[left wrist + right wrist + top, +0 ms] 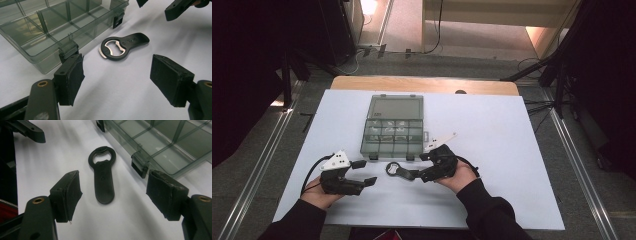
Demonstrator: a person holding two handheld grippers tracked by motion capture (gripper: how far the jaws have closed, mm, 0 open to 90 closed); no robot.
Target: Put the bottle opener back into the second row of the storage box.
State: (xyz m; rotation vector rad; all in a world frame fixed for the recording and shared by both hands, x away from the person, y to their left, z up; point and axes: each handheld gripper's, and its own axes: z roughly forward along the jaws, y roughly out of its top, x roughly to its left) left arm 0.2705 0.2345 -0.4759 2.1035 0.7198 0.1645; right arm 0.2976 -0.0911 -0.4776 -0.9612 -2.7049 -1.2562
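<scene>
Left gripper [364,172] hovers low over the white table [512,150], jaws spread wide, nothing between them. Just right of it, a black bottle opener [398,171] lies flat on the table, in front of an open clear plastic organizer box [393,125]. Right gripper [423,165] points at the opener's handle, jaws parted, gripping nothing. Flat, rigid and probably light, the opener sits flush, so it may slide; its narrow handle [104,186] looks the best place to pinch, edge to edge.
</scene>
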